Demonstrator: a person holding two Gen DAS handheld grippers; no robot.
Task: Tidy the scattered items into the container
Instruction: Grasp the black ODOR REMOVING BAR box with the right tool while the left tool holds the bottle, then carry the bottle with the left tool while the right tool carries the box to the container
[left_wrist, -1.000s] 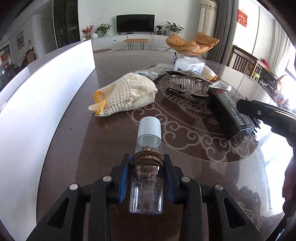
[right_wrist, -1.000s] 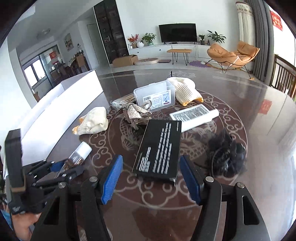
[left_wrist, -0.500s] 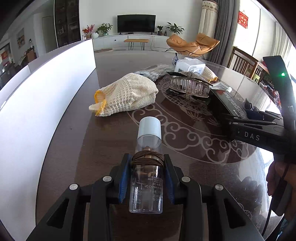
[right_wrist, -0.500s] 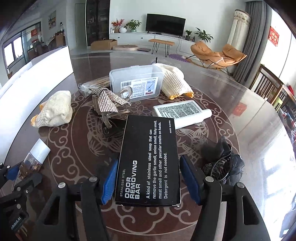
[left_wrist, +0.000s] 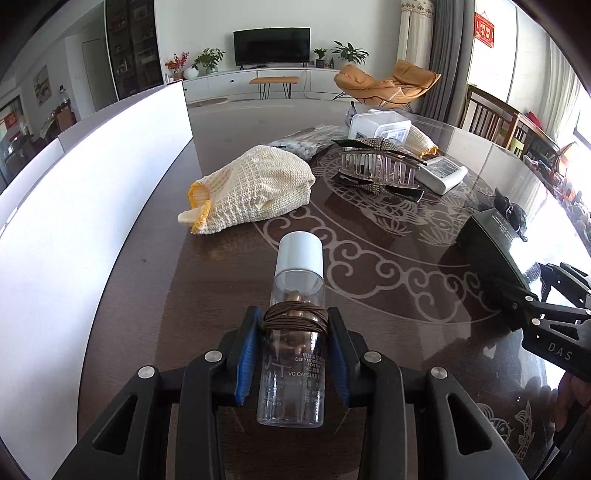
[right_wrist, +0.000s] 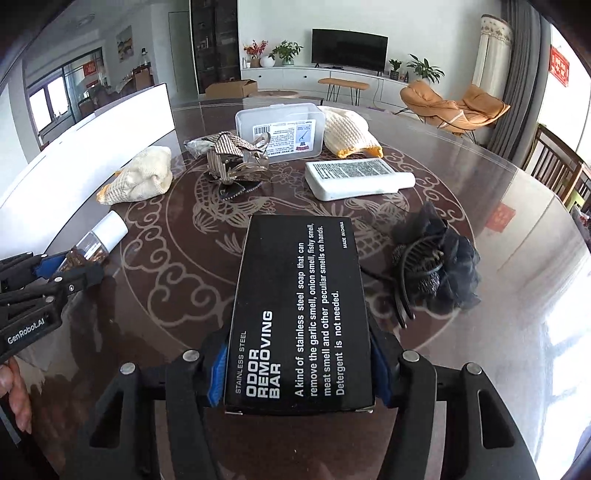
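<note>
My left gripper (left_wrist: 293, 354) is shut on a clear capsule bottle (left_wrist: 295, 317) with a white cap and a brown cord wound around it; it also shows in the right wrist view (right_wrist: 94, 245). My right gripper (right_wrist: 297, 369) is shut on a black odor removing bar box (right_wrist: 299, 310), seen edge-on in the left wrist view (left_wrist: 495, 243). The clear plastic container (right_wrist: 280, 134) stands at the far side of the table, lid on. A cream knit pouch (left_wrist: 255, 188), a rhinestone hair claw (left_wrist: 380, 166), a white packet (right_wrist: 356, 177) and a black mesh hair clip (right_wrist: 432, 266) lie scattered.
A second cream knit pouch (right_wrist: 349, 136) lies right of the container, and a bag of small items (left_wrist: 306, 142) behind the hair claw. White chair backs (left_wrist: 92, 206) line the table's left edge. The dark glass table (right_wrist: 498, 314) has bare surface at right.
My right gripper moved forward and closed on the black box, which now sits between its jaws. The left gripper kept holding the bottle in place.
</note>
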